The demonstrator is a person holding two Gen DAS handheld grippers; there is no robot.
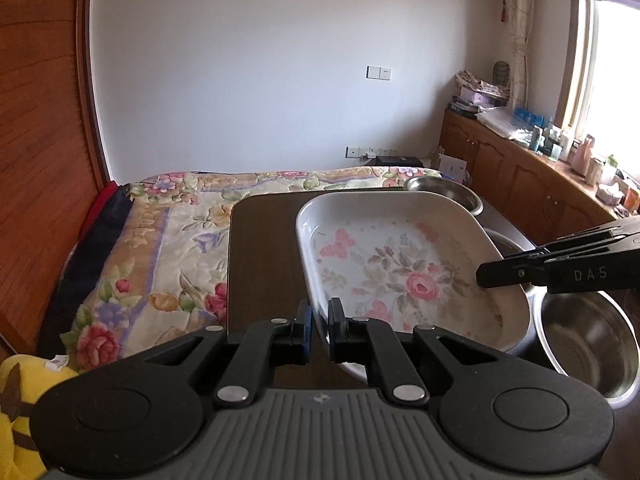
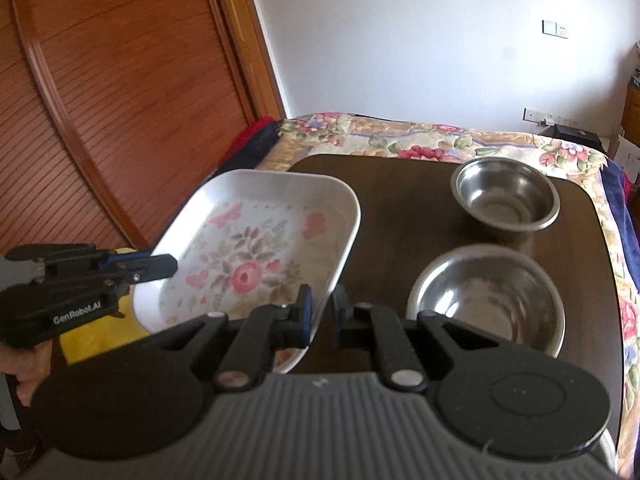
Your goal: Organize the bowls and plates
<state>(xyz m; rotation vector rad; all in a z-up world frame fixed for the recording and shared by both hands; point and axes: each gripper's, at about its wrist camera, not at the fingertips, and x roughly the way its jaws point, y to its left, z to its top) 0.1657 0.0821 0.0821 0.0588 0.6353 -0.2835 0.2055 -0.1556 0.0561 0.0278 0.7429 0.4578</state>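
Your left wrist view looks down along its claw (image 1: 319,330) from the dish's (image 1: 400,264) left edge, your right from its opposite edge, both close, sharing dish, counter (image 2: 400,208), bed (image 1: 168,216).

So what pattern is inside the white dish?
Pink roses and butterflies inside the dish; right wrist view shows it best.

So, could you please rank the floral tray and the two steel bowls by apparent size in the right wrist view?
1. White rectangular floral-print tray, clearly largest.
2. Nearer round steel bowl.
3. Farther round steel bowl: it looks smaller, but distance from the camera may explain that, so the bowls' order is unsure.
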